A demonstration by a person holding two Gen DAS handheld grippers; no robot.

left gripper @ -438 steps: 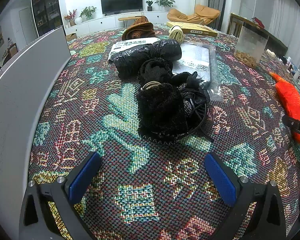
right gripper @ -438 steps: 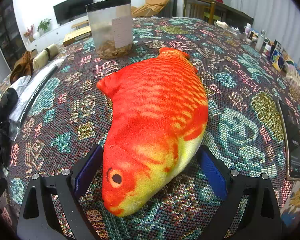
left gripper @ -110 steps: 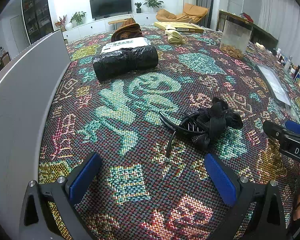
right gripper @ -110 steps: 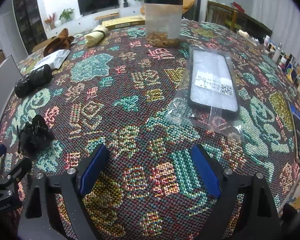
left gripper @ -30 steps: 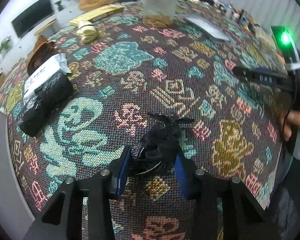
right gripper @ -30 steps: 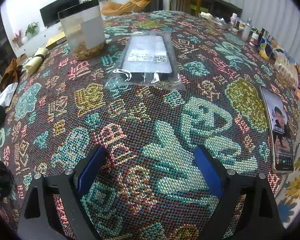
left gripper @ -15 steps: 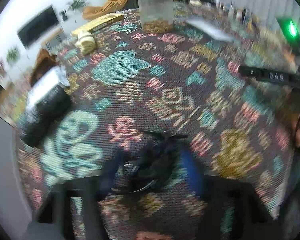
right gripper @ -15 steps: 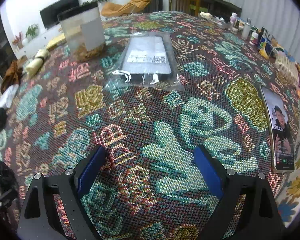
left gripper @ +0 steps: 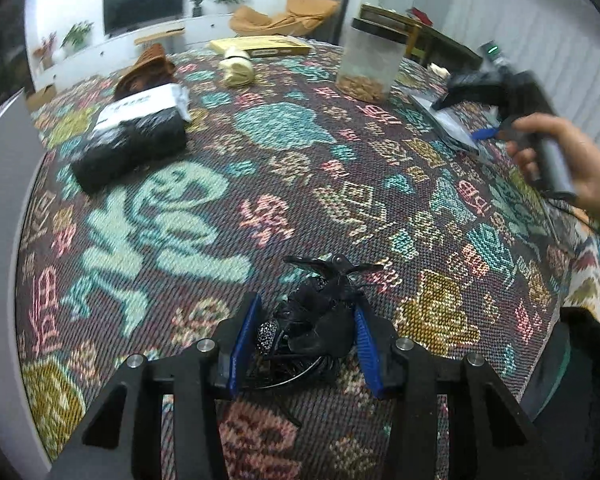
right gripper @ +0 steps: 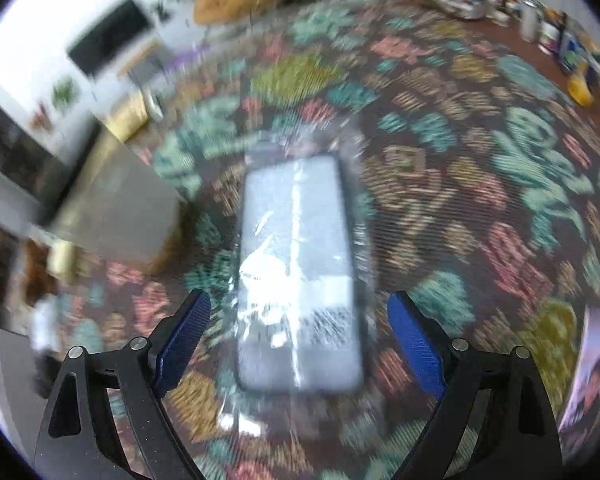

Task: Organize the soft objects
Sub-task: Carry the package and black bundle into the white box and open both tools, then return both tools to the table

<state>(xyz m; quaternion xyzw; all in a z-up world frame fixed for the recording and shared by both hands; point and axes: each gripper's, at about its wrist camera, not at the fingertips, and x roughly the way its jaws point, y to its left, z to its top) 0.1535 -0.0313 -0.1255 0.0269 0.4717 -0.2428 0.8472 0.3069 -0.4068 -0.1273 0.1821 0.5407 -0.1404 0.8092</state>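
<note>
Black hair clip bundle (left gripper: 320,320) is pinched in the left gripper (left gripper: 304,336); right gripper (right gripper: 296,336), jaws just widening, straddles the bagged phone case (right gripper: 296,272). Slippery plastic, might slide out.

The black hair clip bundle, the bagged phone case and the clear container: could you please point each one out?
black hair clip bundle (left gripper: 320,320), left wrist view, its fabric middle.
bagged phone case (right gripper: 296,272), right wrist view, its flat face.
clear container (left gripper: 370,60), left wrist view, its wall.
</note>
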